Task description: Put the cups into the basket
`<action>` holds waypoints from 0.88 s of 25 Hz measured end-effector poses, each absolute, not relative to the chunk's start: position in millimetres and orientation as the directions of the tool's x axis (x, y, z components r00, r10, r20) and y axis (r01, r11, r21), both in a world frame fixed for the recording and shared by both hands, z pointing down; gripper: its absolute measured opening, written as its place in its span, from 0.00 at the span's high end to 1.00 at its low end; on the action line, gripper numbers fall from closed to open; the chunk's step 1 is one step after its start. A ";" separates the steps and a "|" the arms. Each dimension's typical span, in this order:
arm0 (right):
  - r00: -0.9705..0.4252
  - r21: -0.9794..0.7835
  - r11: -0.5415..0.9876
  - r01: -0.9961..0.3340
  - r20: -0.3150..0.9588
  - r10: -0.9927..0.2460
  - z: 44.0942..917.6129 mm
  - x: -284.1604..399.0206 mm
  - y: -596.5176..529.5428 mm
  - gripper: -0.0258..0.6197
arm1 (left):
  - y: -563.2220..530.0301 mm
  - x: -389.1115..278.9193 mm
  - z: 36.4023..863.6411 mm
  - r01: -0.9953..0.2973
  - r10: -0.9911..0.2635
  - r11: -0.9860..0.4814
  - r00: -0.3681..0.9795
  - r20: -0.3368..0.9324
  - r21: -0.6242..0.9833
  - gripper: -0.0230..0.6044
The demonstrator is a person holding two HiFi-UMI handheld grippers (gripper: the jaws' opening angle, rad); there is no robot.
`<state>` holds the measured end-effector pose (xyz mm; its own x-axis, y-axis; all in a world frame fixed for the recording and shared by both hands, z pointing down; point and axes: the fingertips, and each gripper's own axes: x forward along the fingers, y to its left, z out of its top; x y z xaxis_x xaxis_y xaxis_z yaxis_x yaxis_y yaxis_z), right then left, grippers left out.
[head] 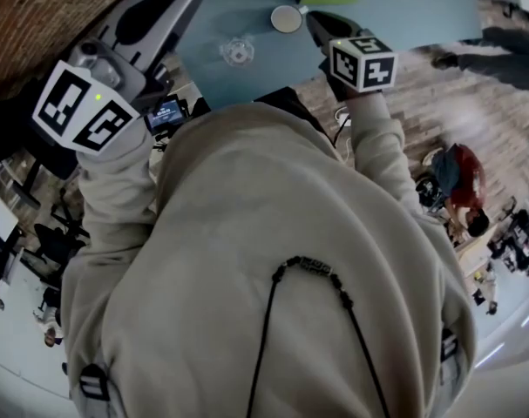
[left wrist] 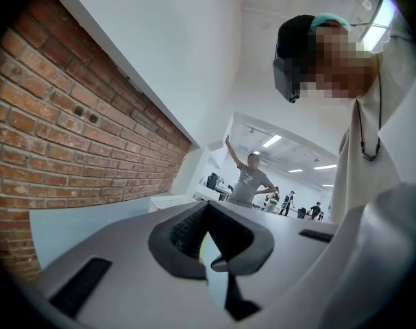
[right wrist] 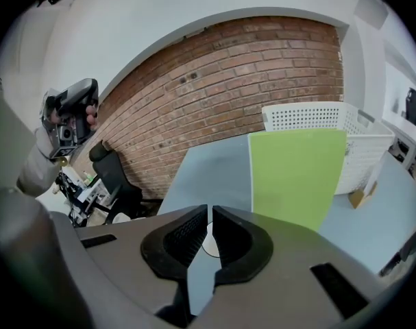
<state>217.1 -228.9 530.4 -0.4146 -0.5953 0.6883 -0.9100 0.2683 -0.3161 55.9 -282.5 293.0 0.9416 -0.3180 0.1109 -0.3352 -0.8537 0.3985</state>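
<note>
Fingers (right wrist: pixel 182 240) of the right gripper (right wrist: pixel 209 211) pressed together, empty, as are those of the left gripper (left wrist: pixel 208 208); white cup (head: pixel 286 18) and glass cup (head: pixel 237 52) stand on the table (head: pixel 238 3), apart from the basket (right wrist: pixel 310 118): arriving closed, the tips may topple a cup.

1. The blue-grey table (head: pixel 203 24) is bare on the near side of the clear glass cup (head: pixel 237 52), so that way in is open.
2. The glass cup and the white round cup (head: pixel 286 18) stand apart, with a free lane between them.
3. The right gripper (head: pixel 321 24), jaws together, hangs just beside the white cup.
4. The green mat (right wrist: pixel 297 177) lies flat and blocks nothing.
5. The white basket (right wrist: pixel 324 125) rises behind the mat, open on top; a small brown box (right wrist: pixel 362 197) sits by its foot.
6. A brick wall (right wrist: pixel 228 81) closes the far side.
</note>
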 end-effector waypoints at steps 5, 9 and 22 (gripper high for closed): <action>-0.420 -0.332 0.257 -0.908 0.708 -0.568 559.2 221.7 -233.5 0.94 | -284.0 50.3 303.1 -0.374 -0.350 -0.833 0.927 0.135 0.408 0.97; -0.423 -0.338 0.254 -0.906 0.731 -0.536 573.5 225.4 -235.0 0.94 | -282.6 45.8 302.6 -0.398 -0.371 -0.822 0.917 0.148 0.406 0.97; -0.454 -0.376 0.255 -0.891 0.756 -0.471 603.1 209.9 -231.8 0.87 | -262.5 25.8 308.1 -0.457 -0.417 -0.800 0.889 0.186 0.389 0.97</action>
<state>209.9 -231.8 603.1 -0.4539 -0.4711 0.7563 -0.8909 0.2550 -0.3758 25.8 -262.5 308.1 0.8894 -0.4175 0.1863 -0.4570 -0.7999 0.3890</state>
